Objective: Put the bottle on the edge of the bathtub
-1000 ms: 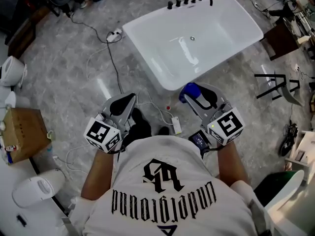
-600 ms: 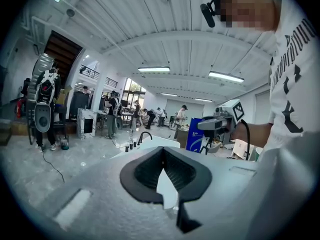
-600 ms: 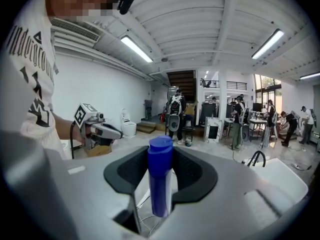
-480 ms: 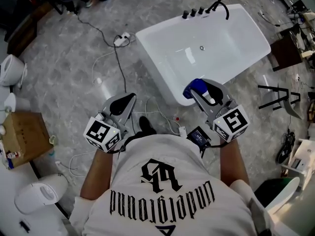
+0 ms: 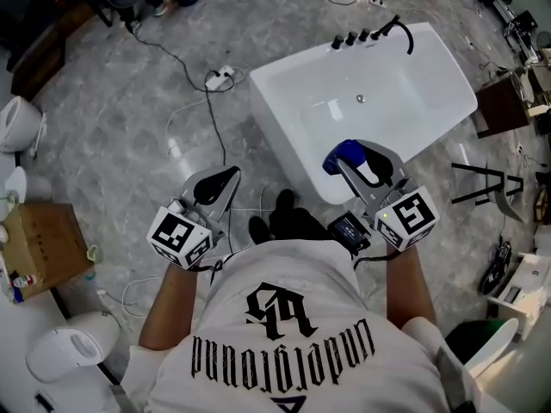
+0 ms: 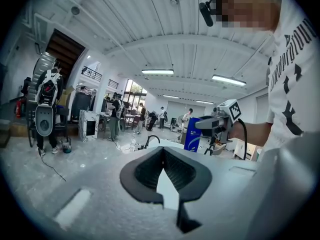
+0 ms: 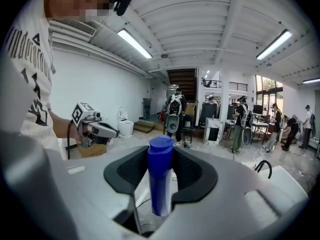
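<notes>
The white bathtub point(image 5: 288, 114) stands on the grey floor ahead of me, taps at its far end. In the head view my right gripper point(image 5: 353, 158) is shut on a blue bottle point(image 5: 342, 154) and overlaps the tub's near rim. The right gripper view has the blue bottle point(image 7: 160, 179) upright between the dark pads point(image 7: 192, 171), cap on top. My left gripper point(image 5: 224, 177) hangs over the floor left of the tub, jaws together and empty. From the left gripper view point(image 6: 163, 151) I see the right gripper point(image 6: 216, 122) carrying the bottle point(image 6: 192, 134).
A power strip with cables point(image 5: 219, 77) lies on the floor left of the tub. A cardboard box point(image 5: 39, 248) and toilets point(image 5: 65, 351) stand at the left. A dark table point(image 5: 499, 106) and black frame point(image 5: 491, 183) are at the right. People stand far off.
I have stepped closer to the tub. The right gripper with the bottle has gone from short of the tub's near end to over its near rim. The left gripper keeps its place.
</notes>
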A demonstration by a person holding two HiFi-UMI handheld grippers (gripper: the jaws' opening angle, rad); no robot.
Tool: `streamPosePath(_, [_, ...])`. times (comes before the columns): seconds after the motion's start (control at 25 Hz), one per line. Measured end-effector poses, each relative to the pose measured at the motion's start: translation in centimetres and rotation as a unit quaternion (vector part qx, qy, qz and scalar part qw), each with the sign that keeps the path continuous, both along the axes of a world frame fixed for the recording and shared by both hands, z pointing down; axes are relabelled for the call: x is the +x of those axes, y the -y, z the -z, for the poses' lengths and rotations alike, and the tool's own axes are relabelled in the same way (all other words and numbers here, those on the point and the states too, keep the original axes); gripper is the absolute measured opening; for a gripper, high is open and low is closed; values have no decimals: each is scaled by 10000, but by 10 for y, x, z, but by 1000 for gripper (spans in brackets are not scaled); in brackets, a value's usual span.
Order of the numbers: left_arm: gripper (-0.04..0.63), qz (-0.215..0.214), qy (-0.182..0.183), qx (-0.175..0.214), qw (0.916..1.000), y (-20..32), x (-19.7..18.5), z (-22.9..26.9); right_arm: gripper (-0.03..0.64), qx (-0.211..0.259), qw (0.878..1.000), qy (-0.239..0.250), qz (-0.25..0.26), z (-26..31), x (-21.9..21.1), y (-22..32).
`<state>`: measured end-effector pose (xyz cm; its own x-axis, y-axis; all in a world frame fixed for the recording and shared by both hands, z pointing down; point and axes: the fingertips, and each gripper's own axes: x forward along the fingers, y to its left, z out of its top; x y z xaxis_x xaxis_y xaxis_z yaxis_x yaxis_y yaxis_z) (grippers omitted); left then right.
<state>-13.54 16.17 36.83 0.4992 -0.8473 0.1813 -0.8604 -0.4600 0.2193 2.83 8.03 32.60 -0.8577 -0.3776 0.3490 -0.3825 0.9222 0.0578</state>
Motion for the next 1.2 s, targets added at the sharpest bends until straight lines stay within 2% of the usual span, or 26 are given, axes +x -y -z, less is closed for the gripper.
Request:
streamPosePath(0.28, [6,67,67,-79,9999,43,-17,-3,149,-41,9999,89,96,-8,-18,47])
streamPosePath(0.52, [6,12,99,-132,9999,106,-17,-8,149,-190,9998,27,14,-25,-15,105])
streamPosePath(0.84, [6,-9,53,67,10000,200,6,-5,149,-172,9998,50,-54,-28,8,181])
streamPosePath(1.2, [6,-278,66,120,9995,265,40,4,149,-57,9999,82,-139,-19,30,231])
